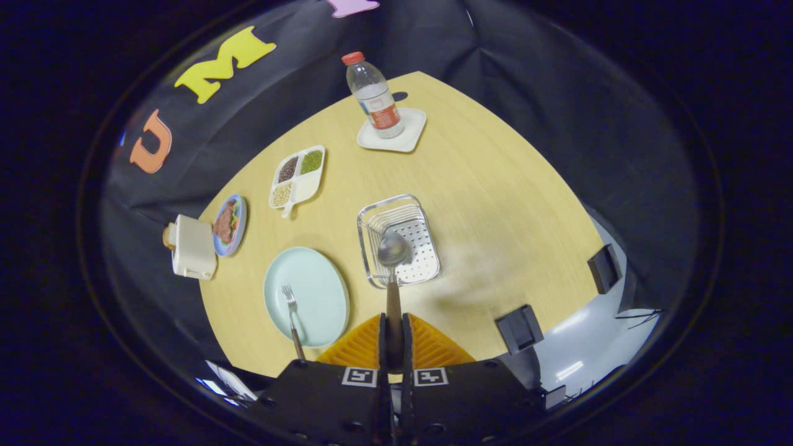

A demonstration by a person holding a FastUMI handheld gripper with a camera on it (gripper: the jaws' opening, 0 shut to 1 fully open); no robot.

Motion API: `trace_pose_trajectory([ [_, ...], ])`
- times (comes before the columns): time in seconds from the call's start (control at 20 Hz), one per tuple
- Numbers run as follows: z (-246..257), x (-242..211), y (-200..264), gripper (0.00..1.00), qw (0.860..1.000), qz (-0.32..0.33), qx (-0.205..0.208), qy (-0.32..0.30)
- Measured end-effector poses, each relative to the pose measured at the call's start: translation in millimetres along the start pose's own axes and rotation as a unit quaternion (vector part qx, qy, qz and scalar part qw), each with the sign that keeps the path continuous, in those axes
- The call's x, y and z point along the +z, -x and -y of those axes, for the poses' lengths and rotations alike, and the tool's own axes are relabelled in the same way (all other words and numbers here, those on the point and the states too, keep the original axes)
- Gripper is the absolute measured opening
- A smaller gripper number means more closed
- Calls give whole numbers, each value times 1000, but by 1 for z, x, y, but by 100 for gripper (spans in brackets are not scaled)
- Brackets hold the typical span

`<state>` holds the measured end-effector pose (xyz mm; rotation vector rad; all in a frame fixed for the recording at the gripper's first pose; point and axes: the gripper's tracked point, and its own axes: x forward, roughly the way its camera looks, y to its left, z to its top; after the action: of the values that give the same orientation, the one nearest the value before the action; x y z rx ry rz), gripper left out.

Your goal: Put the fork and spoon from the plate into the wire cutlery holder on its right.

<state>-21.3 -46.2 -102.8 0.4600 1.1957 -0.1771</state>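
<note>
Over the holder: the spoon [394, 260] hangs with its bowl above the wire cutlery holder [398, 240], high enough that the bowl looks clear of the rim.
Fingers: the gripper [394, 337] has its fingers pressed together on the spoon's handle, which runs straight ahead from between them, so the bowl leads and the drop line stays in sight.
Fork: the fork [291, 313] lies on the pale green plate [306, 296], tines away from the fingers, handle end over the near rim; likely the easier end to pinch.
Holder placement: just right of the plate, apart from it, so the carry between them is short.
Open room: bare table [508, 204] lies right of the holder and beyond it.
Edges: the near table edge runs just behind the plate.
Far things: a sectioned dish [298, 176], a water bottle [374, 102] on a coaster [392, 131] and a toaster [192, 246] stand well apart from the carry path.
</note>
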Motion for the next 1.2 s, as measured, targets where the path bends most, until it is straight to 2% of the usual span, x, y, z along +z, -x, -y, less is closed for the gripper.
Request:
trace_pose_trajectory([
  [0.25,-6,13,4,13,1000,26,4,-2],
  [0.35,-14,10,9,23,999,27,16,0],
  [0.4,-16,9,10,36,999,29,19,3],
  [0.5,-20,5,15,53,999,35,19,8],
  [0.7,-36,-7,33,56,998,57,18,29],
  [0.85,-63,-30,45,60,995,60,21,71],
  [1.0,-89,-52,40,83,993,59,15,103],
  [1.1,-105,-68,31,92,993,51,11,110],
  [1.2,-119,-85,19,95,991,41,5,125],
])
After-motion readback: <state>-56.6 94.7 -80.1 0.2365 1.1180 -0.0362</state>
